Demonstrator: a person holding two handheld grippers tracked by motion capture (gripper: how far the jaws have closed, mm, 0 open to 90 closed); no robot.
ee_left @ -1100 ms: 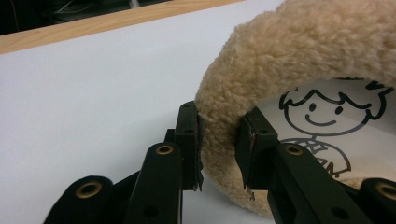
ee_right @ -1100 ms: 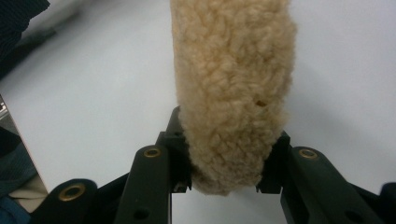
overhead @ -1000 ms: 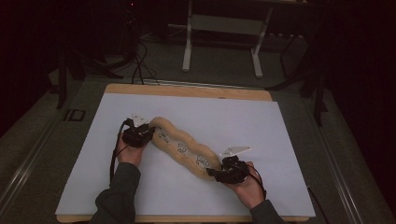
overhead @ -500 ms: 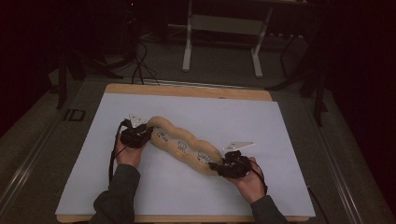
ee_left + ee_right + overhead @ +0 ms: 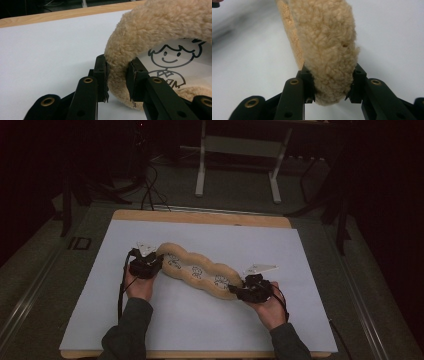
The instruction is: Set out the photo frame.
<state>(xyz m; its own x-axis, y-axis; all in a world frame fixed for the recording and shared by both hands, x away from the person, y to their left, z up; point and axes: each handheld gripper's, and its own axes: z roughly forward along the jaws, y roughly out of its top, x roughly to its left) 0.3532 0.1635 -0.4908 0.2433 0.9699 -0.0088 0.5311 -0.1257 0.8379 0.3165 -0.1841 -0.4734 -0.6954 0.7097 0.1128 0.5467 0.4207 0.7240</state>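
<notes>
A long tan fleece cushion with wavy edges and a white panel of cartoon figures stretches diagonally over the white sheet. My left gripper is shut on its upper-left end. In the left gripper view the black pads pinch the fleece rim beside a drawn smiling figure. My right gripper is shut on the lower-right end. Its jaws clamp the thick fleece in the right gripper view.
The white sheet covers a wooden table whose edge shows at the back. Beyond it stand a white metal frame and cables on a dark floor. A grey ledge runs along the left.
My right hand has drawn the cushion's lower-right end a little to the right, so the cushion lies more stretched. The left hand has stayed put.
</notes>
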